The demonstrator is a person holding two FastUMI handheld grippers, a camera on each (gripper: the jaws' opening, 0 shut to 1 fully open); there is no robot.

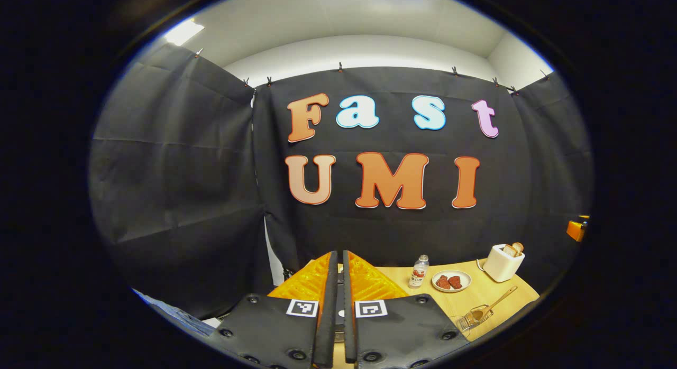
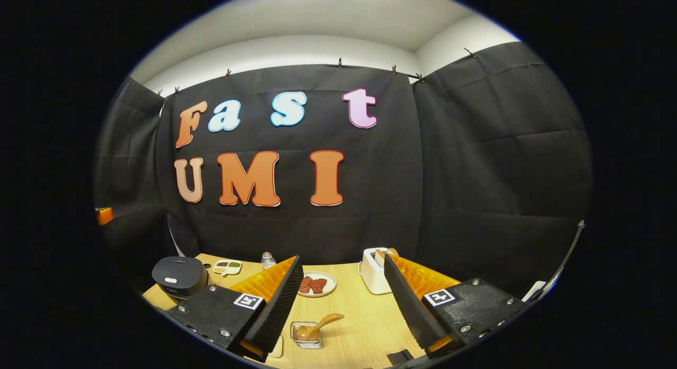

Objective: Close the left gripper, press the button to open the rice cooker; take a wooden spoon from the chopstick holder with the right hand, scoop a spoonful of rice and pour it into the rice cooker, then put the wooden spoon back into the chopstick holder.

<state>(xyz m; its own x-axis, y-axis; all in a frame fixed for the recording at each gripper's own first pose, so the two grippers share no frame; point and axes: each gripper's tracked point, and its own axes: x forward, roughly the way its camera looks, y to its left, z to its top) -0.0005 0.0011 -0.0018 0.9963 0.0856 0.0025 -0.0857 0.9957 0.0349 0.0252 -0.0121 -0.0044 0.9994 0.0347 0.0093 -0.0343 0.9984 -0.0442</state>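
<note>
Left gripper [image 1: 339,311] jaws pressed together, ready for our button press; right gripper [image 2: 344,305] jaws spread toward spoon [image 2: 317,328]; rice cooker [image 2: 180,276] lid down.

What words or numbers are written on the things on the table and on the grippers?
No text here can be read.
Bottle: it has a printed label, too small to read.
Rice cooker: a pale mark on the lid, too blurred to read.
Left gripper and right gripper: square black-and-white pattern tags, no words or numbers.
</note>
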